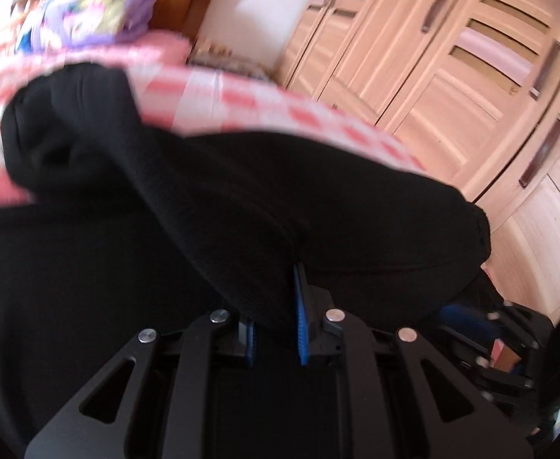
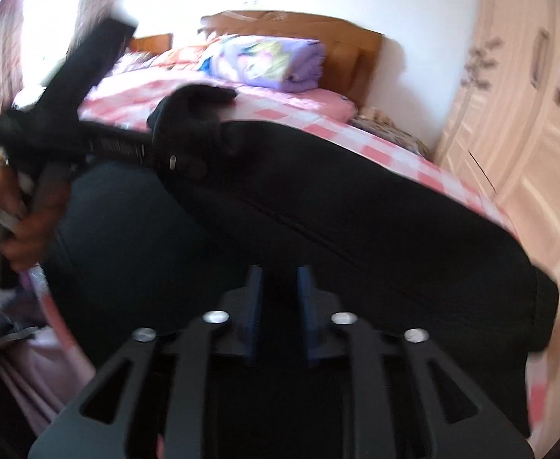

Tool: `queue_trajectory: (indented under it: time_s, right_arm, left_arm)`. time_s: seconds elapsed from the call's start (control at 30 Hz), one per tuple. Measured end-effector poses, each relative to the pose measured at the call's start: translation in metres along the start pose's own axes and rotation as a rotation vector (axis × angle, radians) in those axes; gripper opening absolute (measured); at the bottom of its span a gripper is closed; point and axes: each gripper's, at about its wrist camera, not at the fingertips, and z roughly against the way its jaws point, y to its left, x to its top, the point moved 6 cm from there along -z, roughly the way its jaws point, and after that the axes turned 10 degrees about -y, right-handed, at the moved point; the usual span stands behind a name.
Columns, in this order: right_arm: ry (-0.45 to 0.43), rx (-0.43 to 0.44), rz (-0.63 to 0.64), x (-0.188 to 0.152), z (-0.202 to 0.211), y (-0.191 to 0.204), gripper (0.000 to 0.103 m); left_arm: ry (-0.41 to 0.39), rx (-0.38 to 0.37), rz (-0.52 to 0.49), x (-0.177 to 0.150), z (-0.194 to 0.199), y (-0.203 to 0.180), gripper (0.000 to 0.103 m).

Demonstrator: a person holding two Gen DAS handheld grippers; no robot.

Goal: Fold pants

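Black pants (image 1: 241,191) lie on a bed with a pink checked sheet (image 1: 241,95). My left gripper (image 1: 276,329) is shut on a bunched fold of the pants, which drapes over its blue pads. In the right wrist view the pants (image 2: 337,210) stretch across the bed, and the left gripper (image 2: 188,153) shows at upper left holding a lifted bunch of cloth. My right gripper (image 2: 278,287) has its blue pads a narrow gap apart with black cloth of the pants between and under them; the image is blurred.
A purple patterned pillow (image 2: 268,61) lies at the wooden headboard (image 2: 352,49). Light wooden wardrobe doors (image 1: 471,76) stand along the right of the bed. A hand (image 2: 8,210) holds the left gripper's handle.
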Motion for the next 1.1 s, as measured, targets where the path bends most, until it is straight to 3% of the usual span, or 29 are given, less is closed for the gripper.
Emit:
queue_trajectory:
  time_s: [0.03, 0.07, 0.13, 0.27, 0.3, 0.4, 0.5, 0.63, 0.73, 0.8, 0.83, 0.87, 0.9, 1.0, 1.1]
  right_arm:
    - [-0.022, -0.006, -0.057, 0.000, 0.009, -0.009, 0.074]
    - [-0.049, -0.023, -0.111, 0.000, 0.019, -0.015, 0.091]
    - [-0.100, -0.036, -0.254, -0.007, 0.040, -0.043, 0.091]
    - [-0.083, -0.110, -0.571, -0.039, 0.053, -0.123, 0.091]
    - [-0.101, -0.119, -0.716, -0.051, 0.057, -0.153, 0.091]
    - [-0.149, -0.096, -0.977, -0.069, 0.058, -0.205, 0.091]
    - [-0.177, -0.141, -1.014, -0.068, 0.052, -0.239, 0.088]
    - [-0.184, -0.128, -1.041, -0.063, 0.028, -0.267, 0.082]
    - [-0.082, -0.173, -1.087, -0.075, 0.010, -0.268, 0.081]
    - [-0.059, -0.186, -1.116, -0.084, 0.006, -0.265, 0.078]
    - [-0.071, -0.193, -1.121, -0.087, 0.010, -0.263, 0.070]
    - [-0.098, -0.194, -1.125, -0.087, 0.009, -0.267, 0.052]
    - [-0.122, -0.185, -1.131, -0.089, 0.013, -0.265, 0.046]
    - [-0.127, -0.176, -1.125, -0.090, 0.010, -0.269, 0.045]
    - [-0.126, -0.164, -1.114, -0.088, 0.012, -0.267, 0.040]
  left_arm:
    - [0.006, -0.005, 0.024, -0.005, -0.002, 0.006, 0.022]
    - [0.003, -0.024, 0.050, -0.006, -0.003, 0.011, 0.022]
    - [0.003, -0.058, 0.098, -0.006, -0.001, 0.016, 0.025]
    - [0.001, -0.086, 0.116, -0.008, -0.002, 0.019, 0.026]
    - [-0.003, -0.085, 0.105, -0.008, -0.002, 0.018, 0.029]
    - [-0.008, -0.105, 0.066, -0.008, -0.005, 0.009, 0.045]
    - [-0.009, -0.126, 0.030, -0.011, -0.004, 0.002, 0.059]
    - [-0.011, -0.124, 0.010, -0.012, -0.005, -0.001, 0.063]
    - [-0.011, -0.139, 0.016, -0.012, -0.005, -0.001, 0.066]
    - [-0.010, -0.148, 0.025, -0.011, -0.006, -0.002, 0.067]
    - [-0.010, -0.155, 0.033, -0.011, -0.005, -0.001, 0.068]
    - [-0.010, -0.166, 0.049, -0.010, -0.006, 0.000, 0.068]
    - [-0.010, -0.175, 0.063, -0.009, -0.005, 0.002, 0.068]
    - [-0.011, -0.221, 0.134, -0.007, -0.003, 0.011, 0.068]
    - [-0.022, -0.218, 0.150, -0.006, -0.001, 0.014, 0.068]
